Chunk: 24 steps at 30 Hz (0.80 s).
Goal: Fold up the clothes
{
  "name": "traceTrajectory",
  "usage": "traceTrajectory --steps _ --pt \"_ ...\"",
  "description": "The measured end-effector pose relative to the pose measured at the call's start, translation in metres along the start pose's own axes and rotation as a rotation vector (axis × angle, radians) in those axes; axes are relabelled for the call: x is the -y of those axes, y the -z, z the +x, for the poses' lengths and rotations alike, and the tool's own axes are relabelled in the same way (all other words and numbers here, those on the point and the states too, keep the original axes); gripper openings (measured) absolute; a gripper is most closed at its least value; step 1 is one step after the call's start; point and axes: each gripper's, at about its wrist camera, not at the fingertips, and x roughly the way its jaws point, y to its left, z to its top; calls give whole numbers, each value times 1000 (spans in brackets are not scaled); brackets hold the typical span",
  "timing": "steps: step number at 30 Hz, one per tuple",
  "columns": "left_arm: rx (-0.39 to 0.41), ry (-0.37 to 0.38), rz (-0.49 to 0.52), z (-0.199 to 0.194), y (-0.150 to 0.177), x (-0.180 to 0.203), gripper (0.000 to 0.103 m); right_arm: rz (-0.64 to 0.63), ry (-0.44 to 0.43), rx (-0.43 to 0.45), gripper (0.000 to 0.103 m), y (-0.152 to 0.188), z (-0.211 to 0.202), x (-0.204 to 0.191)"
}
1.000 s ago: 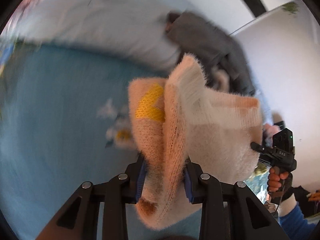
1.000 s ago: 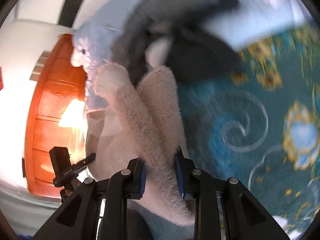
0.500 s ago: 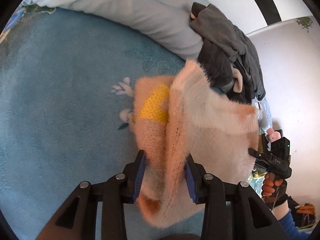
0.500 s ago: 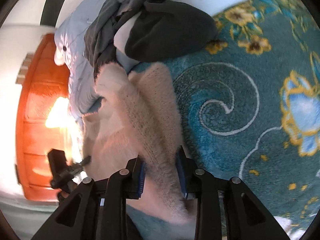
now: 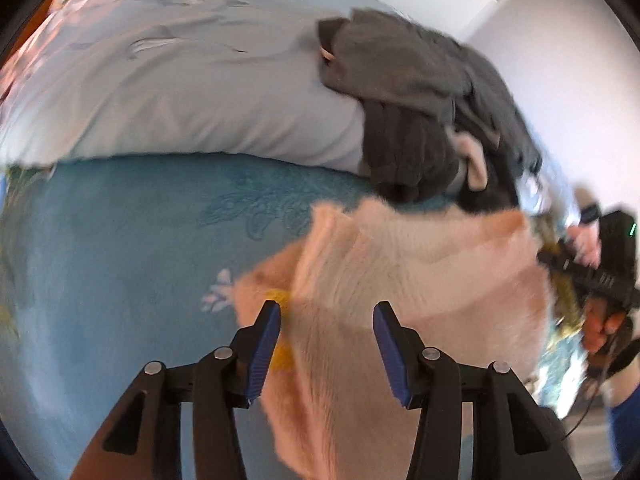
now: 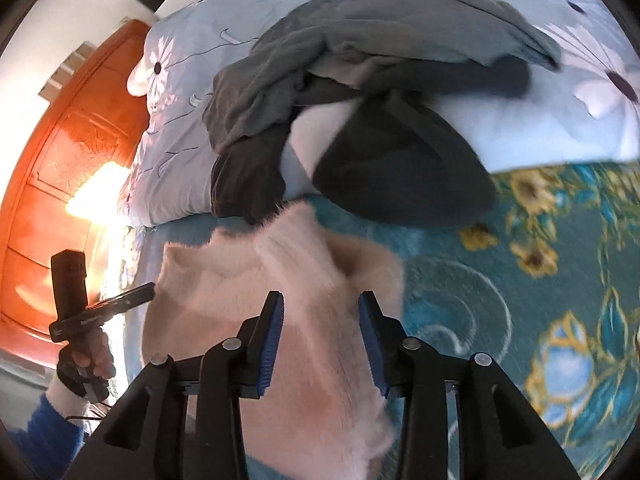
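Fuzzy peach knit sweater folded on teal blanket; both grippers released; grey clothes pile unfolded.

Both fisheye views are bright with daylight, bowed at the rims and vignetted black at the corners. Strong glare burns out a patch of the orange wooden headboard in the right wrist view. Motion blur softens the peach fuzzy sweater and the grey clothes pile.

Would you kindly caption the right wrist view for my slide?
Right gripper open over a fuzzy peach sweater on a teal blanket.
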Motion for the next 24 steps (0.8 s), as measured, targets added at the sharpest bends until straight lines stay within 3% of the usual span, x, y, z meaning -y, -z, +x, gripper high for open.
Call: traceTrajectory --steps 3,6,8,10,14,17,22,24 --pt "11 -30 75 8 -1 8 50 -24 6 -18 40 -11 24 -6" --pt "16 -27 79 11 -1 8 40 -16 -32 -36 40 -20 31 -15" --pt "21 -29 73 13 -1 7 17 -16 -37 -54 34 -19 35 -14" --pt "34 -21 52 11 0 4 15 -15 -45 -59 15 -18 34 -13" --pt "105 73 -70 -4 1 -12 13 19 -101 -31 12 -18 24 -11" --pt "155 116 -166 -16 0 -31 13 157 -213 87 12 -17 -3 16" --pt "65 48 -137 11 1 -35 14 240 -129 34 12 -11 20 38" --pt "68 61 -176 16 2 -41 14 278 -121 36 12 -7 26 46"
